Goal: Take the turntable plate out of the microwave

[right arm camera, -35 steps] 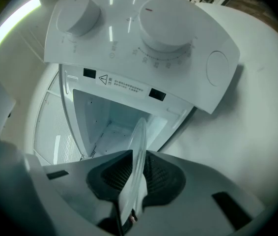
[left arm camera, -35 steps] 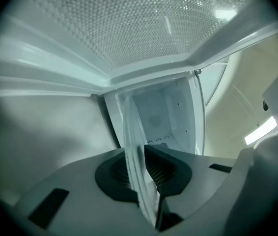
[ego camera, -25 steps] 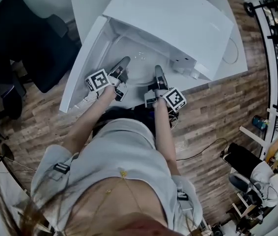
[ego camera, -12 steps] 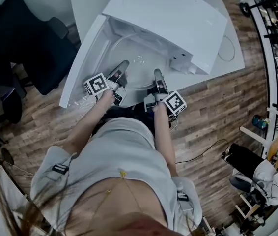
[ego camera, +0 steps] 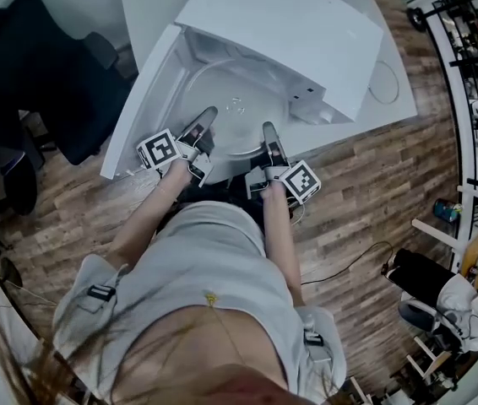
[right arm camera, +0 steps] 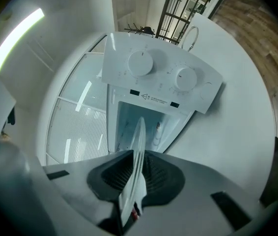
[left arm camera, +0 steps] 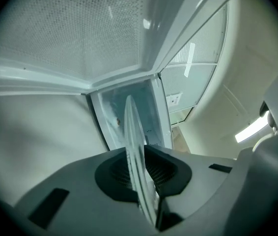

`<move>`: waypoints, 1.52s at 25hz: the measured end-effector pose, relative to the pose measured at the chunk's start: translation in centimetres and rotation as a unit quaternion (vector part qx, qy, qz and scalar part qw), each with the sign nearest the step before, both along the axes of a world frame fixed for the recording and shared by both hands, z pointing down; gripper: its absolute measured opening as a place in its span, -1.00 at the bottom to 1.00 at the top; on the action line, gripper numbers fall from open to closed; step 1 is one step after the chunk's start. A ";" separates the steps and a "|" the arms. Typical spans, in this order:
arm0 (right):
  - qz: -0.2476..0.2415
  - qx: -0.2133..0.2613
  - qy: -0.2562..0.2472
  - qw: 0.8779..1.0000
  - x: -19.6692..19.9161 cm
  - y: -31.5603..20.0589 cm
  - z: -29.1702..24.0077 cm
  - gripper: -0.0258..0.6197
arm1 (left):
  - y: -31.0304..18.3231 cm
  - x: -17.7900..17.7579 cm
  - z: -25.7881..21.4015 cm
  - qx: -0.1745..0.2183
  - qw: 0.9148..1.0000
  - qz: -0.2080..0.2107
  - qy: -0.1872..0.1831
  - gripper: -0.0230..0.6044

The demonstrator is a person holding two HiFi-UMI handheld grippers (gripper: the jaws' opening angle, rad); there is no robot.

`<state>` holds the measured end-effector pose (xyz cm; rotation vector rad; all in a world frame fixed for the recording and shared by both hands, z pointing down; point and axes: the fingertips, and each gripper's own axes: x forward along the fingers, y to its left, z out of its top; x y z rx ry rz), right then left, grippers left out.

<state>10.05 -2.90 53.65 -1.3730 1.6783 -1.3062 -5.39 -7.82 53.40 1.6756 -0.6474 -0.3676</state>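
- Since a second ago, your left gripper point(ego camera: 205, 118) and right gripper point(ego camera: 268, 130) have both drawn back toward you. The turntable plate point(ego camera: 237, 99) has come with them, and its near rim now sits at the front edge of the desk point(ego camera: 391, 108).
- Left jaws are almost shut, pinching the plate's glass rim edge-on. The right jaws do likewise (each gripper view shows glass between the pads).
- The plate's far half is still inside the microwave point(ego camera: 281, 24), beside its open door point(ego camera: 138, 108).
- Judgement: extraction is under way, not finished. Keep both pinches level until the rim clears the mouth.
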 end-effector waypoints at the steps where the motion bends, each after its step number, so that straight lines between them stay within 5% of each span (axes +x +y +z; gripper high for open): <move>1: 0.000 -0.002 -0.005 1.000 -0.1 0.1 -0.2 -0.75 | 0.1 0.0 -0.3 -0.002 1.000 0.000 0.003 -0.73; 38: -0.050 0.090 -0.040 0.994 -1.7 1.1 -11.3 -0.77 | 1.9 -1.5 -11.0 0.070 0.997 0.014 0.026 -0.74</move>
